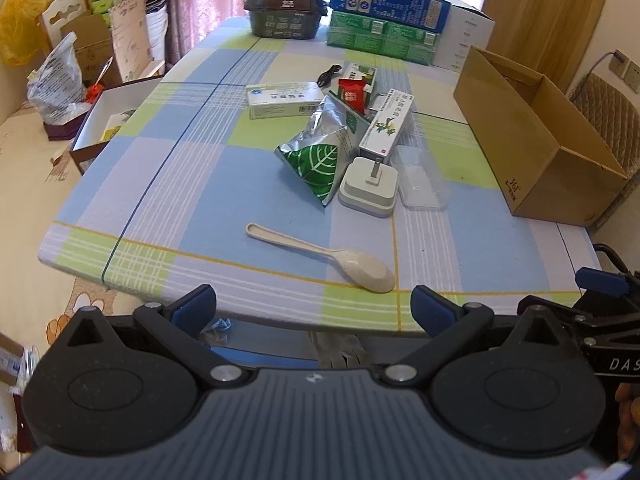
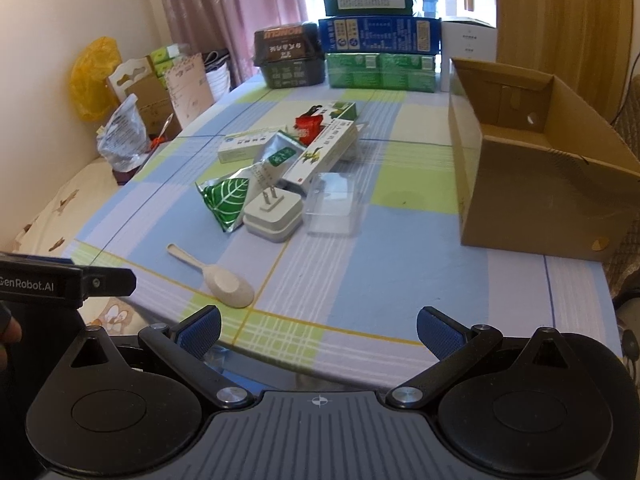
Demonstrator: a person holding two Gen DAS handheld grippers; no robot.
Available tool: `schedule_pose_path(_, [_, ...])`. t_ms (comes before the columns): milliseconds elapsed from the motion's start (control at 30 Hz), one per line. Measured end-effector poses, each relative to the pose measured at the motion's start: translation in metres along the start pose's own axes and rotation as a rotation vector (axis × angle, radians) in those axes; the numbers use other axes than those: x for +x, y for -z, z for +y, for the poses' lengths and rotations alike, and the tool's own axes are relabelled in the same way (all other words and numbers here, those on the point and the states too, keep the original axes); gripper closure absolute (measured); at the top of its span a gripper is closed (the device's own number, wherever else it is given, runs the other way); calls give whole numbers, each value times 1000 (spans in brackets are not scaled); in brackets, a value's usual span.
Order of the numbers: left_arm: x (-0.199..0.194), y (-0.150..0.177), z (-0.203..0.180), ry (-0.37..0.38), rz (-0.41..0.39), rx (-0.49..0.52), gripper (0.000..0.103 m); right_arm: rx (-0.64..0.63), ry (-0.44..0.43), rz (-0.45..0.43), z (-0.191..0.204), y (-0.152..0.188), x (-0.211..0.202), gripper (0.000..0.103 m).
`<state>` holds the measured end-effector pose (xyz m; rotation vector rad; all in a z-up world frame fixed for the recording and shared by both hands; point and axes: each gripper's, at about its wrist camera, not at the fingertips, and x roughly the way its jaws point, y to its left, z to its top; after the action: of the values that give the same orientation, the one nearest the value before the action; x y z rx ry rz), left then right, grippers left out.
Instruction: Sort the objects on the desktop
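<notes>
We see a matt checked blue-and-green woven tablecloth (image 1: 160, 184). On it lie a speckled beige matt plastic spoon (image 1: 324, 256), a crinkled glossy silver foil pouch with a green leaf (image 1: 320, 152), a smooth white plastic plug adapter (image 1: 370, 188) and, at its 3 o'clock, a clear glossy plastic case (image 1: 420, 180). The open brown box (image 1: 532, 136) is dull corrugated cardboard.

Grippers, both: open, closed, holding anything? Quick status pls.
Left gripper: open, empty, held short of the table's near edge.
Right gripper: open, empty, held at the near edge.
</notes>
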<state>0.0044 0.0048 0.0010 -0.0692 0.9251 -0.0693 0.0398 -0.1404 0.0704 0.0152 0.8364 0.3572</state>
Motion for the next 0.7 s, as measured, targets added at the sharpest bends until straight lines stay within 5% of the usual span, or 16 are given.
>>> schedule_pose_path(500, [18, -30, 3, 156, 34, 344, 2, -156, -58, 29, 4, -20, 11, 2])
schedule_pose_path(700, [24, -44, -1, 267, 29, 594, 2, -247, -90, 66, 1, -33, 27, 2])
